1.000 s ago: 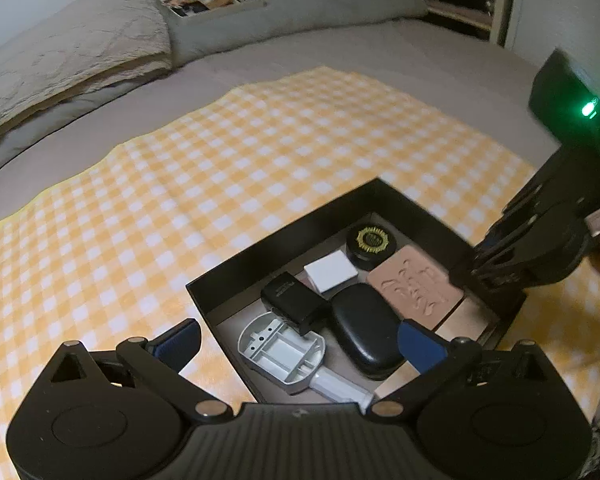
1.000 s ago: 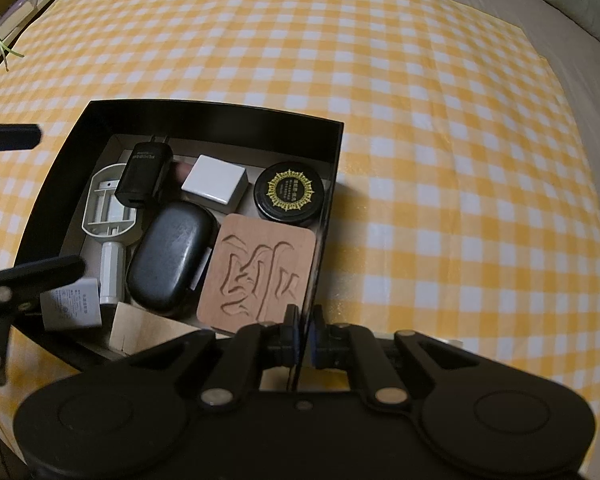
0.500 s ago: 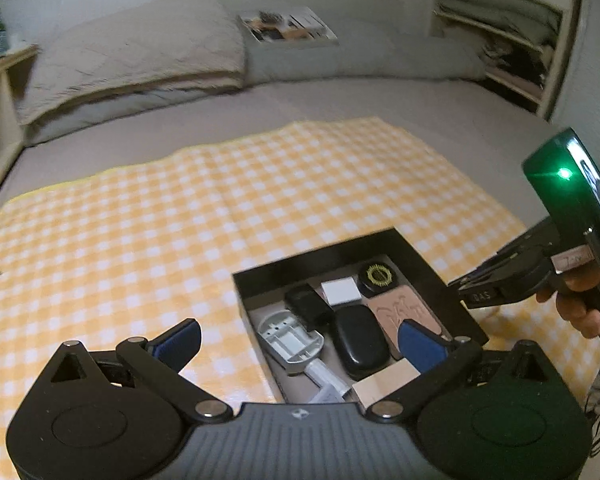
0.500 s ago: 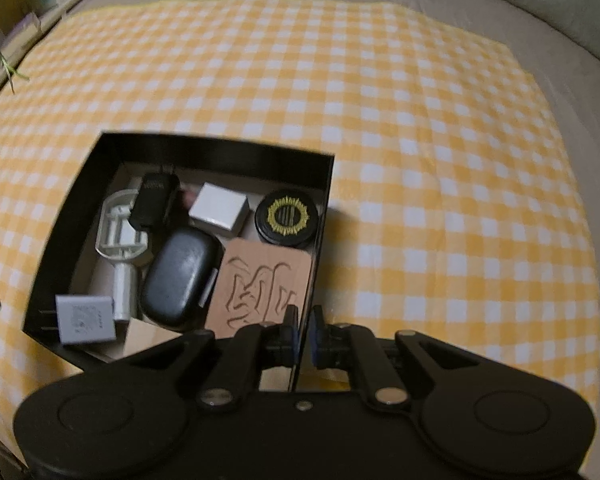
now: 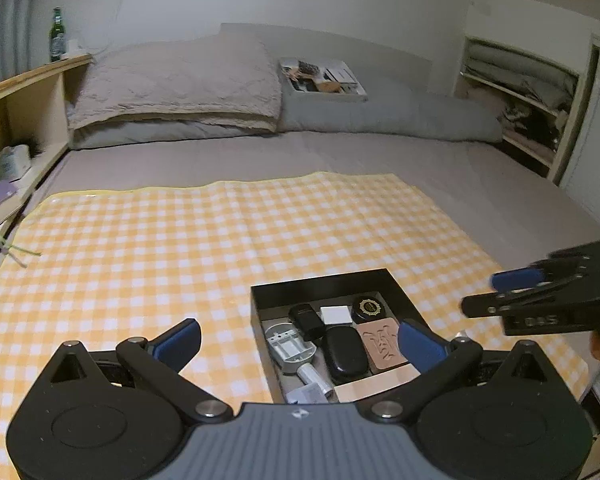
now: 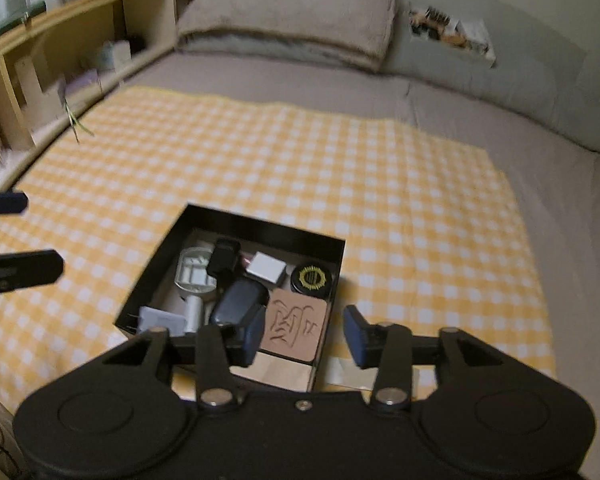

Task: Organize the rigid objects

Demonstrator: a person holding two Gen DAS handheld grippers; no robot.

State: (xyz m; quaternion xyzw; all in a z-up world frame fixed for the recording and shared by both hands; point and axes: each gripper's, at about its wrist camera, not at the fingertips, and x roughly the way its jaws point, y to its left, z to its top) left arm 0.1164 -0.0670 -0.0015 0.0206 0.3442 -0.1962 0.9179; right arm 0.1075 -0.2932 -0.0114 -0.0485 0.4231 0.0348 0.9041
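A black open box sits on the yellow checked cloth. In it lie a black oval case, a brown embossed pad, a round black tin, a white square block, a black charger, a grey plastic holder and a white plug. My left gripper hangs open above the box's near side, nothing between its pads. My right gripper hovers over the box's near right corner, its jaws opening and empty.
The cloth covers the near part of a grey bed. Pillows and a magazine lie at its head. A wooden shelf with a green bottle runs along the left. A tan card pokes out under the box.
Both grippers have risen and pulled back from the box, so more of the bed shows. The right jaws, shut at the box's near wall before, have parted.
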